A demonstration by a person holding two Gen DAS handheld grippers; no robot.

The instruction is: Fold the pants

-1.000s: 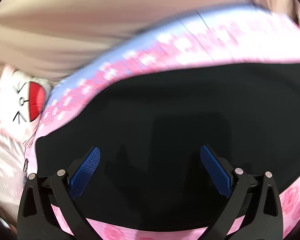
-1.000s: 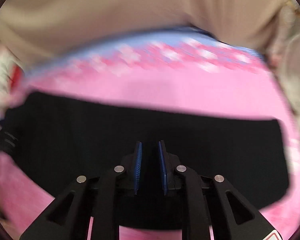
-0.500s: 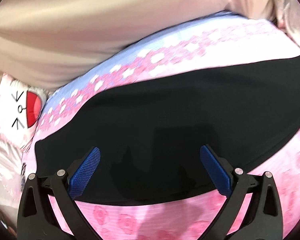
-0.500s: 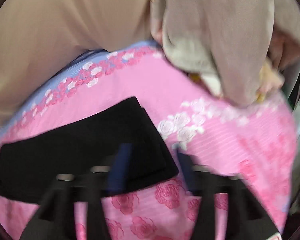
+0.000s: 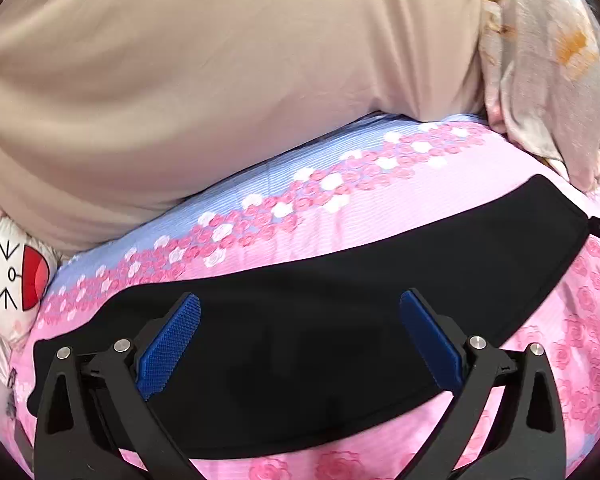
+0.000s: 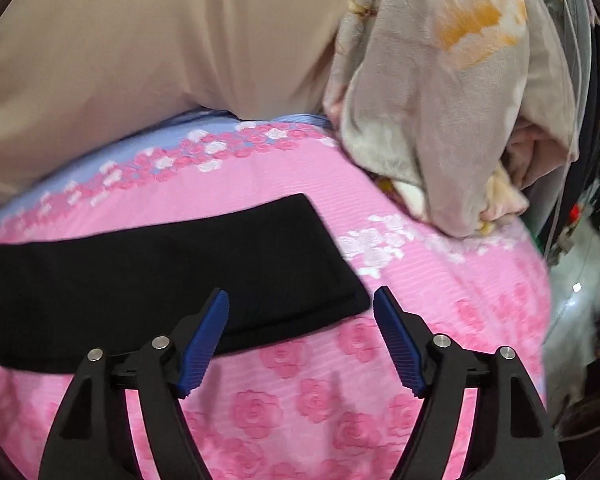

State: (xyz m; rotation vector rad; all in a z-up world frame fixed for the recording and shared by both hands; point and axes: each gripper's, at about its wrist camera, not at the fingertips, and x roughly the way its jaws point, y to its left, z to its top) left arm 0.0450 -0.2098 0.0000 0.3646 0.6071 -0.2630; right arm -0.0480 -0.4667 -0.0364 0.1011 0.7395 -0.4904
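I see the bed [image 5: 440,200], covered by a pink sheet printed with roses; a pale blue band with white and pink flowers runs along its far edge. Directly on it lie the black pants [image 5: 340,320], folded into a long flat strip near the near edge, one end layered. A beige quilt [image 5: 220,80] rests along the far edge, a floral blanket [image 6: 440,120] at the far right corner, and a cartoon pillow [image 5: 16,276] at the left edge.
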